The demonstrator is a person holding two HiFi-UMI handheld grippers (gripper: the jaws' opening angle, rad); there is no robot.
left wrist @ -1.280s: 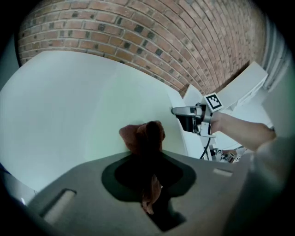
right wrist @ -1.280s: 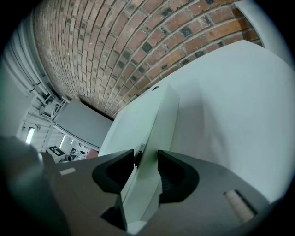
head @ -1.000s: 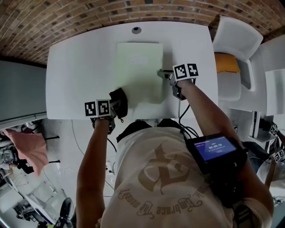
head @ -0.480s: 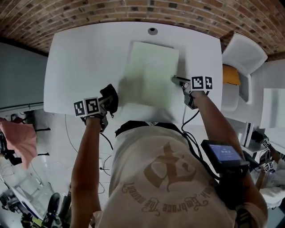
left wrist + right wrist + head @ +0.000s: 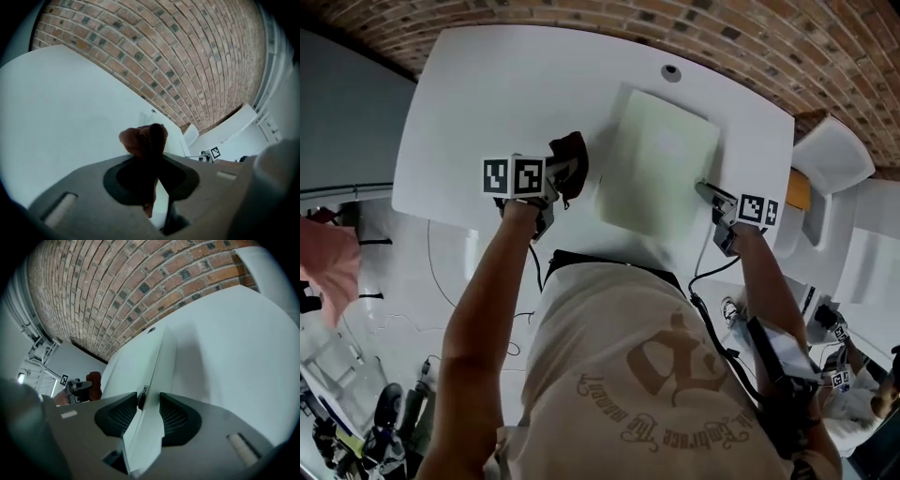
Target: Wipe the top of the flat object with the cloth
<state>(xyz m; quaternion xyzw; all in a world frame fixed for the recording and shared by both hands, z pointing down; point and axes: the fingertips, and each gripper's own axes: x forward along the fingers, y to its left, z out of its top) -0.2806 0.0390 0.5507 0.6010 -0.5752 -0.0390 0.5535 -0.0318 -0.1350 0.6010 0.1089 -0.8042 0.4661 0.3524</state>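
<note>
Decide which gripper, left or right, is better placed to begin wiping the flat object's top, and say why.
Left. The left gripper holds the cloth just beside the flat object's left edge. The right gripper is clamped on its right edge, seemingly steadying it.

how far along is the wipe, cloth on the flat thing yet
Done: left gripper grips the brown cloth, right gripper clamps an edge of the flat object. In hand: cloth is beside its left side, not on top. Left: the whole wipe.
</note>
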